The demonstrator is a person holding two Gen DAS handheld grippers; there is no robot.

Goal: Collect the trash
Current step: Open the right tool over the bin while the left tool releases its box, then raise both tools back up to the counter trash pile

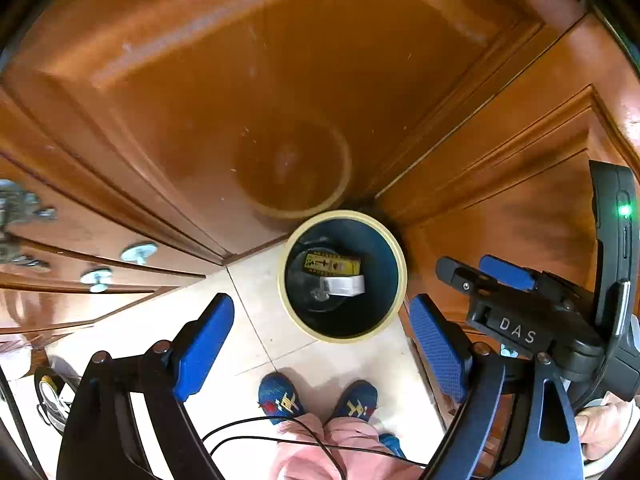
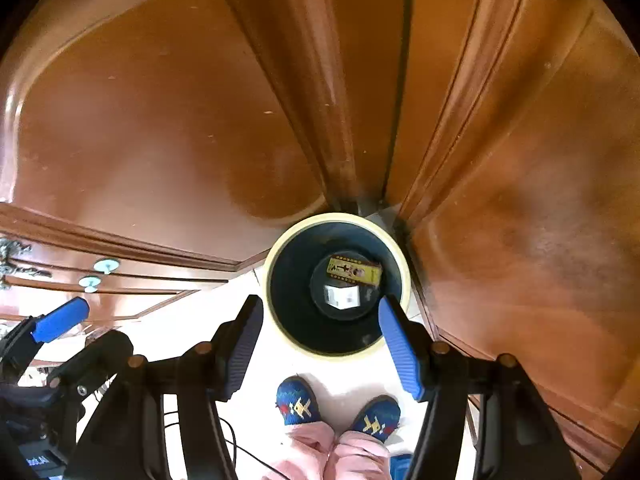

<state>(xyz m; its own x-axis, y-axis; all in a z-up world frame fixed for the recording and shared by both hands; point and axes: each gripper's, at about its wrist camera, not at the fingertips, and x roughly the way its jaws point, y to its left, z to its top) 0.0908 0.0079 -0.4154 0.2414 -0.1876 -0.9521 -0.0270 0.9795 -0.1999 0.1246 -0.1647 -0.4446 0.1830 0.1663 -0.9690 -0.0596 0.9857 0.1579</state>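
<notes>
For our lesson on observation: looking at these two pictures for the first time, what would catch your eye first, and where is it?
First, the round bin with its cream rim, standing on pale tiles in the corner of the wooden cabinets. At its bottom lie a yellow packet and a white box. Below it, blue patterned slippers point toward the bin.

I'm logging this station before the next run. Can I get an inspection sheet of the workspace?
Surface: pale tiled floor, bare around the bin.
Job's things: bin upright in the cabinet corner; yellow pack and white pack lie at its bottom.
Clutter: nothing seen.
Grippers: left gripper open, empty; right gripper open, empty, above the bin.
Cables: black cable loops near the feet.
Surroundings: wooden cabinet doors, drawers with knobs, person's slippers.
</notes>
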